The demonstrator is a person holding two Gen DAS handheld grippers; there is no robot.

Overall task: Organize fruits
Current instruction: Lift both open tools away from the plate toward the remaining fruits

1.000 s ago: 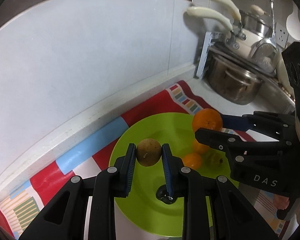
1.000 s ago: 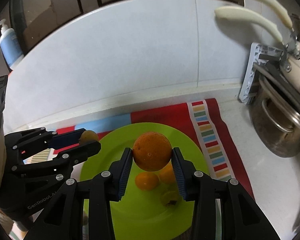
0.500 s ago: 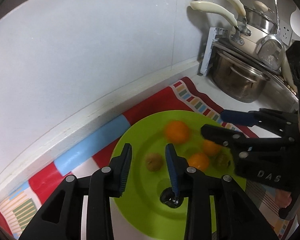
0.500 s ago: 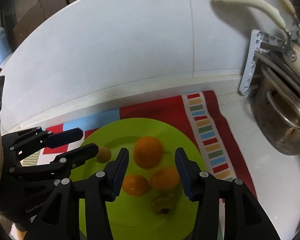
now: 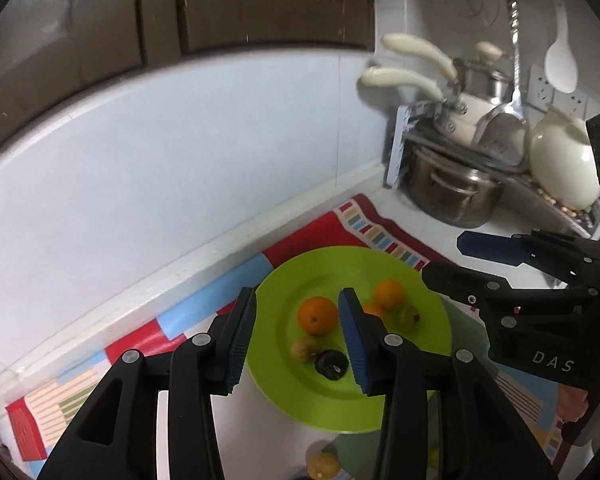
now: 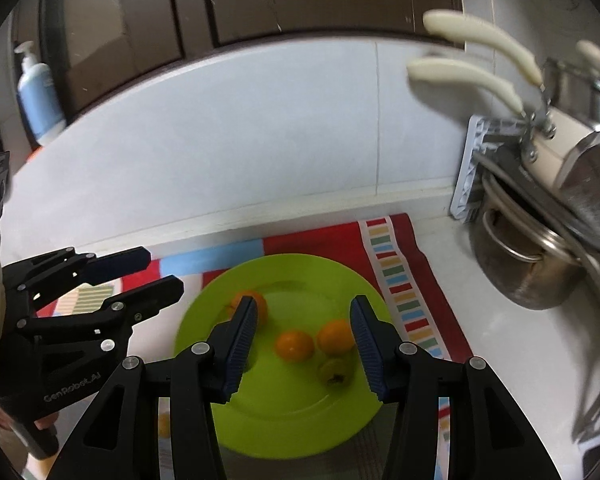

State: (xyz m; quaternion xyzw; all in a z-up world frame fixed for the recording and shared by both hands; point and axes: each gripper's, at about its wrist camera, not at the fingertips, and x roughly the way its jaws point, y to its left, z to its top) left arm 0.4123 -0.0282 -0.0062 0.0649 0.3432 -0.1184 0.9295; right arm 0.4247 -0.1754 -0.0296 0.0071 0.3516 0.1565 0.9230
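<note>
A lime green plate [image 5: 380, 272] [image 6: 284, 424] lies on a striped cloth. On it sit a large orange [image 5: 318, 315] [image 6: 260, 305], two smaller oranges [image 5: 389, 294] [image 6: 294, 345], a small brown fruit [image 5: 302, 348], a dark fruit [image 5: 332, 365] and a greenish fruit [image 5: 407, 314] [image 6: 335, 372]. My left gripper [image 5: 297, 336] is open and empty, raised above the plate. My right gripper [image 6: 303, 348] is open and empty, also above the plate. Each gripper shows in the other's view, the right [image 5: 452, 260] and the left [image 6: 160, 272].
A steel pot [image 5: 452, 196] [image 6: 528, 268] and a rack with cream-handled pans [image 5: 408, 80] stand at the right. The striped cloth [image 5: 340, 228] runs along the grey back wall. A brown fruit [image 5: 323, 465] lies off the plate near the front. A soap bottle [image 6: 40, 96] stands on the ledge.
Both grippers opened and dropped their fruit onto the plate: the left released the brown fruit, the right the large orange. Both have since lifted up and back.
</note>
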